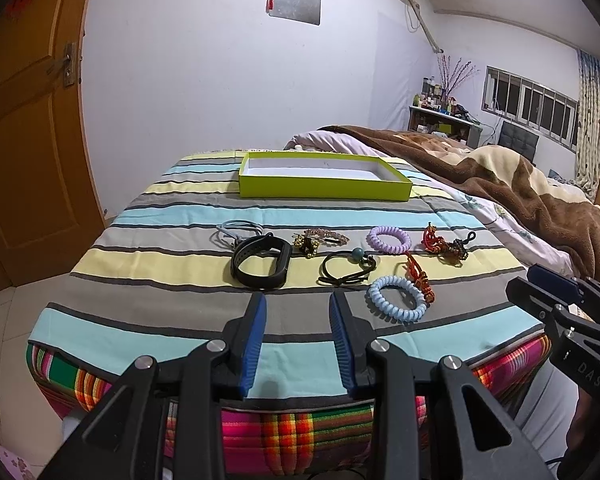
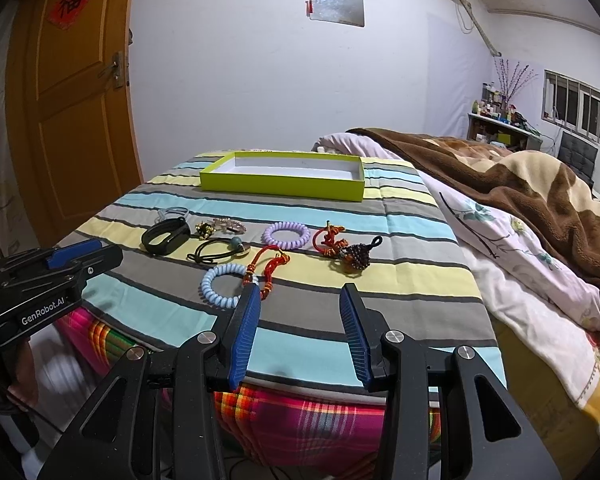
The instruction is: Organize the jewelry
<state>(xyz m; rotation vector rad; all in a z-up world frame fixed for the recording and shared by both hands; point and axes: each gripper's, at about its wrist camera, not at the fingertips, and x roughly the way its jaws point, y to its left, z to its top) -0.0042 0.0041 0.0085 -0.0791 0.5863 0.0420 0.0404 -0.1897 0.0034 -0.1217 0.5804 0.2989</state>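
Left wrist view: left gripper (image 1: 298,308) jaws wide, empty, low centre. Black band (image 1: 261,261) just above, mid-frame, long axis left-right; looks light, springy; pinch one strap edge. Green box (image 1: 324,180) upper centre, empty.

Right wrist view: right gripper (image 2: 300,300) jaws wide, empty. Blue coil tie (image 2: 224,285) left of its left finger; soft, stretchy, round, no clear axis.

Left claw (image 1: 298,304) agape before black wristband (image 1: 261,264), green box (image 1: 324,188) beyond.

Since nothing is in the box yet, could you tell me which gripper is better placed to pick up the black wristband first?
Probably left: the open left gripper faces the black wristband just ahead, while the right gripper sits opposite the orange cord.
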